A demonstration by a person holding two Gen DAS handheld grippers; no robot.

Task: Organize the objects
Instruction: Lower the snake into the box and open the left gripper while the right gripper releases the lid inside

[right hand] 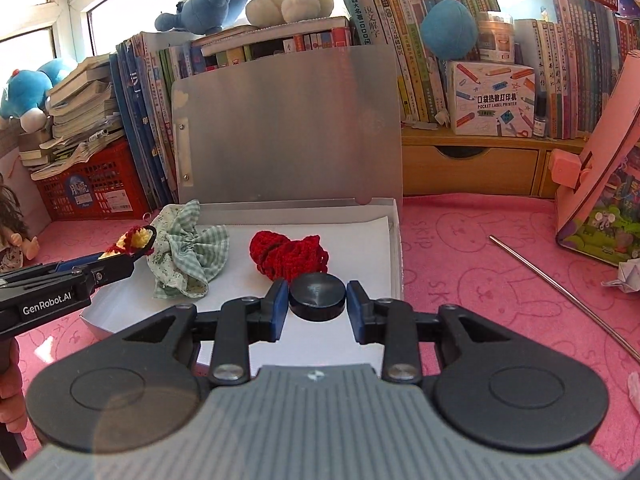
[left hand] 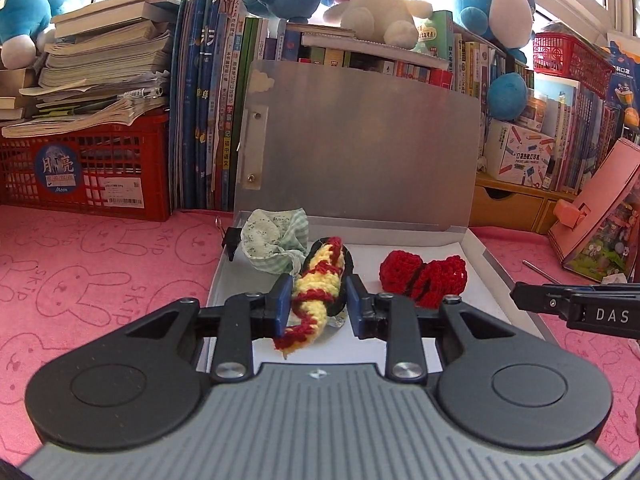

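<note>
We list first the left gripper (left hand: 318, 300), clenched on a yellow-and-red crochet piece (left hand: 320, 280) with a dark edge, carried above the near part of the open box (left hand: 486, 258); a loose tail of yarn hangs below the pads. Next, the right gripper (right hand: 317, 300), its pads closed against the sides of a black disc (right hand: 317, 295), likewise poised over the white floor of the box, just in front of the red crochet piece (right hand: 288, 254). Already lying in the box: that red piece toward the right, and a green checked cloth bundle (right hand: 188, 252) toward the back left; whether the bundle lies wholly inside or overhangs the wall we cannot say from these views. The box's grey lid (right hand: 288, 124) stands upright against a row of books (right hand: 420, 76). Outside the box, on the pink cloth (right hand: 480, 264): a thin metal rod (right hand: 560, 288) well to the right, and a pink carton (right hand: 600, 184) leaning beyond it. We judge the task roughly midway: two items stowed, two held and not yet set down; the rod perhaps left to collect.
</note>
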